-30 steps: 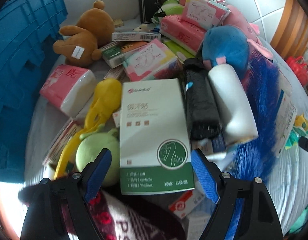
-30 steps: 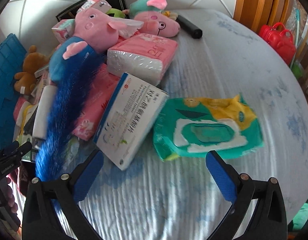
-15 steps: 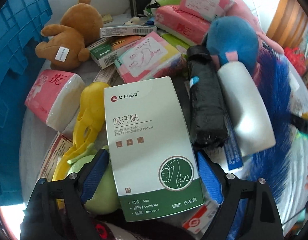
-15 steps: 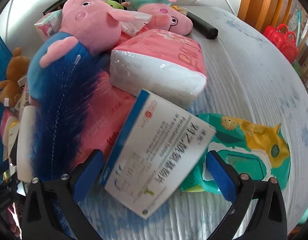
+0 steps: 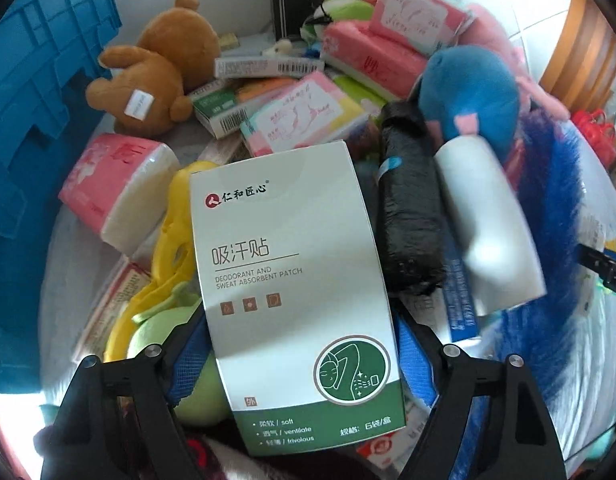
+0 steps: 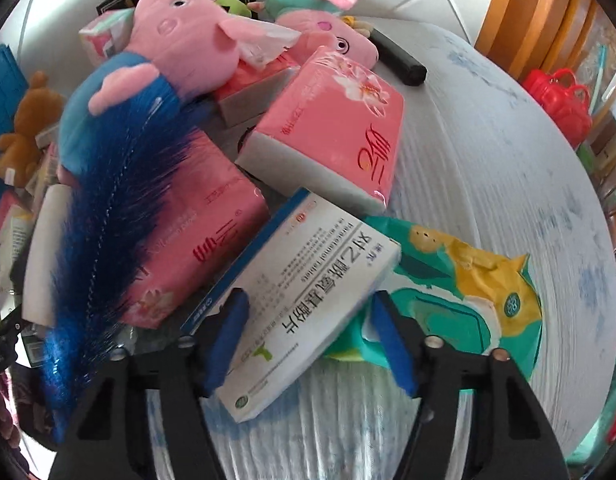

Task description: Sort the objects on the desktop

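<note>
Your left tongs (image 5: 301,354) clamp the white-and-green patch box (image 5: 291,292) above the clutter. Your right tongs (image 6: 308,336) squeeze the white medicine box (image 6: 308,300), tilted over the green wipes pack (image 6: 468,296) on the tabletop (image 6: 508,160).

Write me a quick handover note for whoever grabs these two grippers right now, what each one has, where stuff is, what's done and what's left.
Left gripper: shut on the green-and-white sweat patch box, held over the pile.
Right gripper: pads against both sides of the white-and-blue tablet box, which tilts over the green wipes pack.
Blue crate sits at the far left of the table.
Done: two boxes gripped, neither placed.
Left: tissue packs, brown bear, pig plushies, black umbrella, blue duster and more, all in a heap.
</note>
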